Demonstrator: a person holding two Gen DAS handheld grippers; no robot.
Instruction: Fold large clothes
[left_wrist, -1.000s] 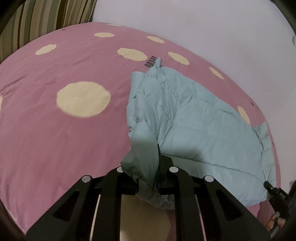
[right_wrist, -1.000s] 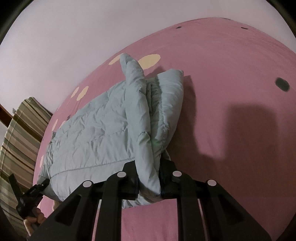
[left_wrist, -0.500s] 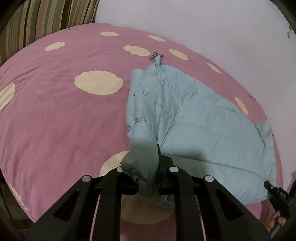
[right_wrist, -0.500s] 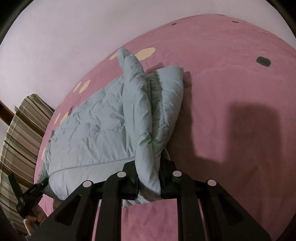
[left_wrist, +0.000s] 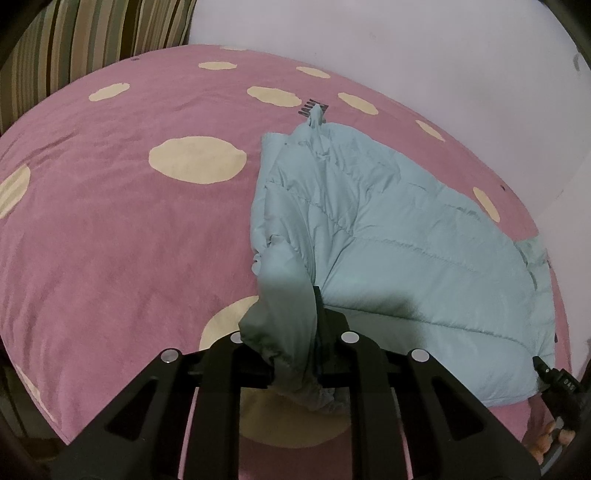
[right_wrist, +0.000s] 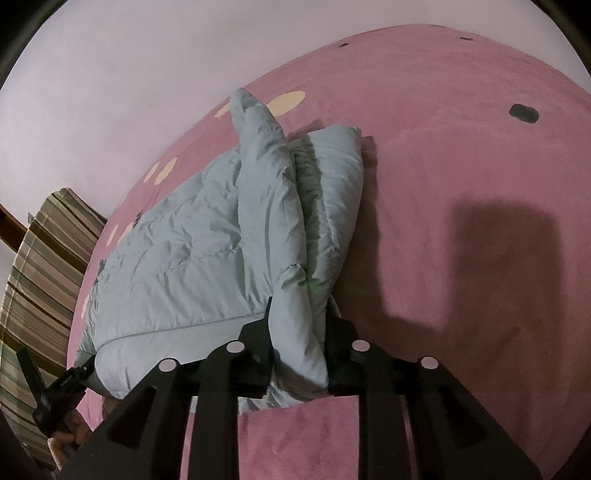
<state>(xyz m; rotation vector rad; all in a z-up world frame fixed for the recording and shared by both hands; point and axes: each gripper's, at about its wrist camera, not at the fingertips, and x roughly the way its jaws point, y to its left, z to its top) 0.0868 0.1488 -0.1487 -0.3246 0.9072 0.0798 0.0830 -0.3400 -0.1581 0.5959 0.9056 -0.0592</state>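
Observation:
A pale blue-green quilted puffer jacket (left_wrist: 399, 229) lies folded on a pink bed cover with cream dots (left_wrist: 110, 236). My left gripper (left_wrist: 295, 332) is shut on a bunched edge of the jacket at its near left corner. My right gripper (right_wrist: 299, 332) is shut on a thick folded edge of the jacket (right_wrist: 207, 251) at its near right corner. Each gripper shows in the other's view, the right one at the lower right (left_wrist: 557, 384) and the left one at the lower left (right_wrist: 62, 387). The jacket's near edge is raised off the cover.
A striped cushion or headboard (left_wrist: 92, 44) stands at the far left and shows in the right wrist view (right_wrist: 40, 258). A pale wall (left_wrist: 406, 55) runs along the far side of the bed. The bed's edge (left_wrist: 48, 417) drops off at the near left.
Both grippers have drawn back toward the near edge of the bed with the jacket still held. More of the dotted cover and the striped cushion now show in the left view.

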